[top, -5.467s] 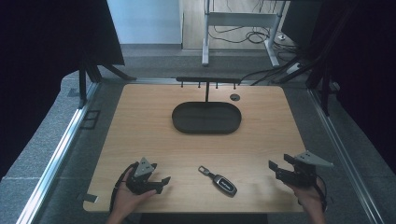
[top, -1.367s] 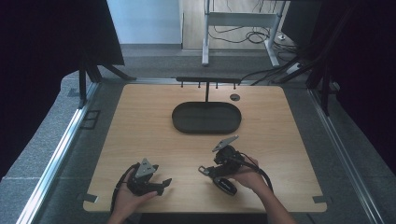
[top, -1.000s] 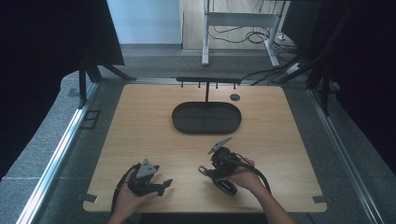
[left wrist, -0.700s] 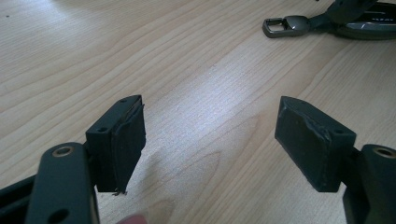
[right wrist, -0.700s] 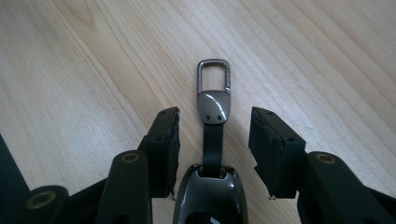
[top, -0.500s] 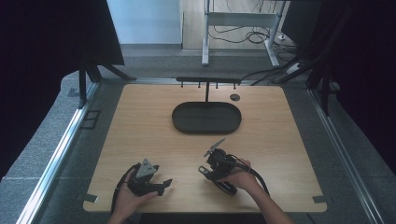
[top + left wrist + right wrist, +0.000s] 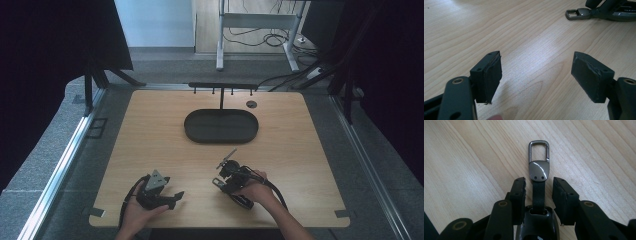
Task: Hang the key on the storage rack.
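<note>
High view: the key fob (image 7: 239, 196) lay flat at the near edge of the pale wood-grain worktop (image 7: 150, 135), under the right claw (image 7: 223, 184). By my reading the pick-up was only beginning; lifting and carrying remained, perhaps to the dark oval tray (image 7: 221, 125) at the far middle. The left claw (image 7: 170, 196) rested near left.

Left gripper view: its rubber-faced pads (image 7: 589, 71) stood wide apart, empty, over bare wood.

Right gripper view: the jaws, having just been closing, straddled the fob's black strap (image 7: 538, 192) without yet pressing it. The glossy dark body sat between the jaw arms; the gunmetal clasp (image 7: 538, 160) lay beyond.
</note>
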`<act>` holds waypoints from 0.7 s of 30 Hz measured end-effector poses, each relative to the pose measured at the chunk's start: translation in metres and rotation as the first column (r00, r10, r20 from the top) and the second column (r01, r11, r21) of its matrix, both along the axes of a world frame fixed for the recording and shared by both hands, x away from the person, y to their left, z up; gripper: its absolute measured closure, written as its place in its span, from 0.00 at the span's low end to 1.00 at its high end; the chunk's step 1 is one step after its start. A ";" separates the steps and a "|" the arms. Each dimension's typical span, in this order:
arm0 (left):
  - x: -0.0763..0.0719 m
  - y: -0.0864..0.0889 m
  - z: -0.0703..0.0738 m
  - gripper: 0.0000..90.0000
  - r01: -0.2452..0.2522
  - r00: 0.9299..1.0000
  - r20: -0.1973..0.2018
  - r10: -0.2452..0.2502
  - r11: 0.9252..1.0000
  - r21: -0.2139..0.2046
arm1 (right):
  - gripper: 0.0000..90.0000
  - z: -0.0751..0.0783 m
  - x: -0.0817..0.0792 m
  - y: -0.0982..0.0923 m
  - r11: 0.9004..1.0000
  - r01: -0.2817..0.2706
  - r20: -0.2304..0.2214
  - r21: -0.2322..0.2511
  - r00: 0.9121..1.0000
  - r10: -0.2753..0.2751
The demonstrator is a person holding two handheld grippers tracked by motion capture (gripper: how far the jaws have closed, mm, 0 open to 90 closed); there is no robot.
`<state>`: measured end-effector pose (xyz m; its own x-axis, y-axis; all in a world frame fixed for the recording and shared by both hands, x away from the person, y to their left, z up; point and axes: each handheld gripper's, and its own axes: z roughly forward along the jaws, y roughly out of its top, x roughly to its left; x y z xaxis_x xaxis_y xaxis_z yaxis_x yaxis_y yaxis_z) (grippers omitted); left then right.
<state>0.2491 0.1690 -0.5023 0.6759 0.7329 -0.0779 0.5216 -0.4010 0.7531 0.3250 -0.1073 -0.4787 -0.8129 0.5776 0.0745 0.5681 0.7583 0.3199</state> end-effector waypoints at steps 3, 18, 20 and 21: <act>0.000 0.000 0.000 0.28 -0.002 1.000 0.000 0.002 1.000 -0.002 | 0.71 0.000 0.001 0.001 1.000 -0.004 -0.004 -0.006 1.000 0.004; 0.000 0.000 0.000 0.28 -0.005 1.000 -0.001 0.005 1.000 0.000 | 0.80 0.000 0.002 0.009 0.994 0.005 -0.013 -0.105 1.000 -0.007; 0.000 0.000 0.000 0.28 -0.002 1.000 -0.001 0.002 1.000 0.003 | 0.80 0.000 0.002 0.011 0.993 0.010 -0.012 -0.118 1.000 -0.011; 0.000 -0.001 -0.001 0.28 -0.001 1.000 -0.002 0.001 1.000 0.003 | 0.80 0.000 0.002 0.011 0.992 0.010 -0.017 -0.122 1.000 -0.012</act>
